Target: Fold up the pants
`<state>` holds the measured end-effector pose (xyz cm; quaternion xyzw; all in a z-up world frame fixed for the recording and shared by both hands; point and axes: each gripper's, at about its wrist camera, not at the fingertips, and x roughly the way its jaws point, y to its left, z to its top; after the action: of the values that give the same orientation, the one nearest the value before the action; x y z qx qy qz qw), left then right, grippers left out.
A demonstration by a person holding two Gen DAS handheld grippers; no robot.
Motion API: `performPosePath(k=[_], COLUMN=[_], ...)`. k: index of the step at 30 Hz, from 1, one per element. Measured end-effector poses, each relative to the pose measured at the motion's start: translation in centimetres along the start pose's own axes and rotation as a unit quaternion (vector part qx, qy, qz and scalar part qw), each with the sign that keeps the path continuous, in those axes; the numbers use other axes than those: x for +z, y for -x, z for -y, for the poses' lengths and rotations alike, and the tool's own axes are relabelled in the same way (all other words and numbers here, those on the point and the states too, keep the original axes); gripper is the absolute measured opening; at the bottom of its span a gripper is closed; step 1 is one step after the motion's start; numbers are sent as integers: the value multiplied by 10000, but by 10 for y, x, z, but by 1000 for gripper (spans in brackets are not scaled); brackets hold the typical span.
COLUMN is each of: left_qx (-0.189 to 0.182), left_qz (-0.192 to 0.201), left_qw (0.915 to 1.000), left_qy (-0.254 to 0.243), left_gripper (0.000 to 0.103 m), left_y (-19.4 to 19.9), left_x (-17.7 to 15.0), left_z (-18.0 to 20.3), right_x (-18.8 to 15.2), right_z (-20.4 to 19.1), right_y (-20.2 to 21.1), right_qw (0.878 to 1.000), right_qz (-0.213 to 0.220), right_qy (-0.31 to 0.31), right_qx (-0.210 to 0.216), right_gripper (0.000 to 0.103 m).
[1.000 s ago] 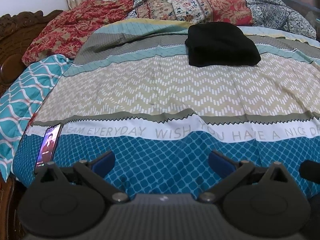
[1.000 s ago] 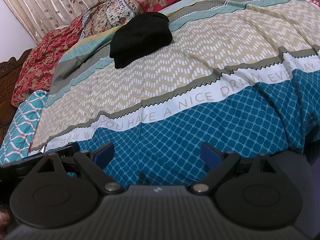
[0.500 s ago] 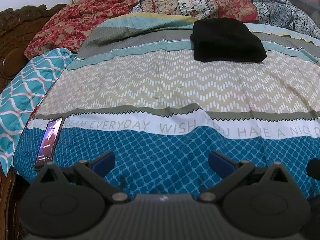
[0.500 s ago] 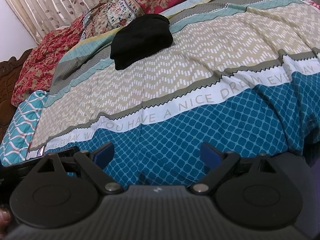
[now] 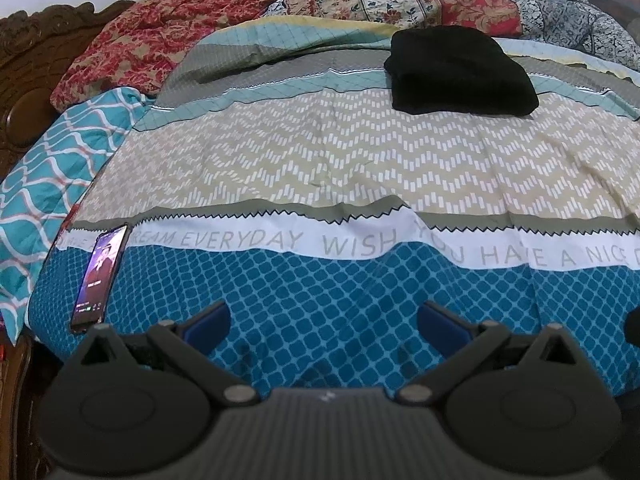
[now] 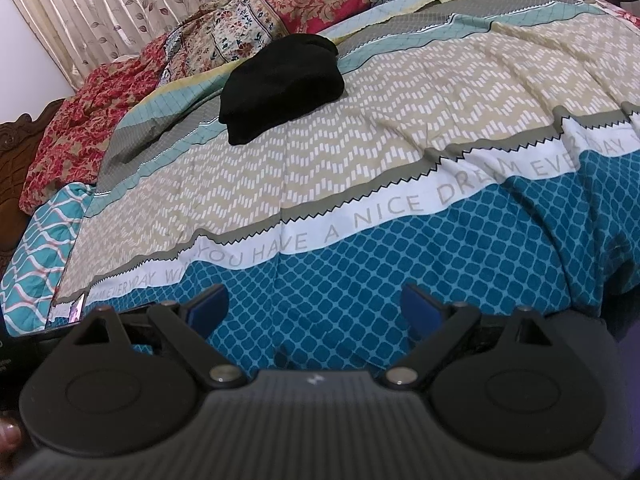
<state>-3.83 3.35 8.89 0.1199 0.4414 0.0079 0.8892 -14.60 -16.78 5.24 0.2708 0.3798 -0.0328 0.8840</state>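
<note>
Two views: left wrist first, then right wrist.
Left gripper [image 5: 323, 322]: jaws spread wide with nothing between them, blue pads over the teal lattice band at the bed's near edge.
Pants, left view [image 5: 460, 70]: black, folded into a compact bundle, lying toward the far side of the bedspread [image 5: 320, 152] on its grey and light-teal stripes, well apart from the gripper.
Phone [image 5: 100, 278]: screen lit, flat near the bed's near-left corner, across the white lettered band and the teal lattice.
Quilt [image 5: 160, 32]: red floral, heaped along the far edge beyond the pants.
Headboard [image 5: 24, 80]: dark carved wood at the left edge.
Right gripper [image 6: 314, 306]: jaws also wide, holding nothing, over the teal lattice at the near edge.
Pants, right view [image 6: 280, 86]: same black bundle on the far-left part of the bedspread [image 6: 360, 140], just before the floral quilt [image 6: 256, 16].
Curtain [image 6: 120, 4]: beige, leaf-patterned, behind the bed.
</note>
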Motion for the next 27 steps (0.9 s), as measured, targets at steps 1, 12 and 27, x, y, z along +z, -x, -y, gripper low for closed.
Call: performPosePath(k=[1,12,27], left_qx=[1,6,17], left_qz=[-1,392,476], left_qw=[10000,9992,9989], left_qy=[2,-98,0], left_gripper=[103,103,103], left_y=[0,11,15], left_x=[0,3,4], left_z=[0,0,-4], right_x=[0,0,1], right_z=[0,1,1], right_y=[0,2,5], right_qw=[10000,10000,9998], right_qz=[-1,89,186], right_qy=[-3,27,76], right_qx=[-2,-34,-47], right_gripper=[95,95,95])
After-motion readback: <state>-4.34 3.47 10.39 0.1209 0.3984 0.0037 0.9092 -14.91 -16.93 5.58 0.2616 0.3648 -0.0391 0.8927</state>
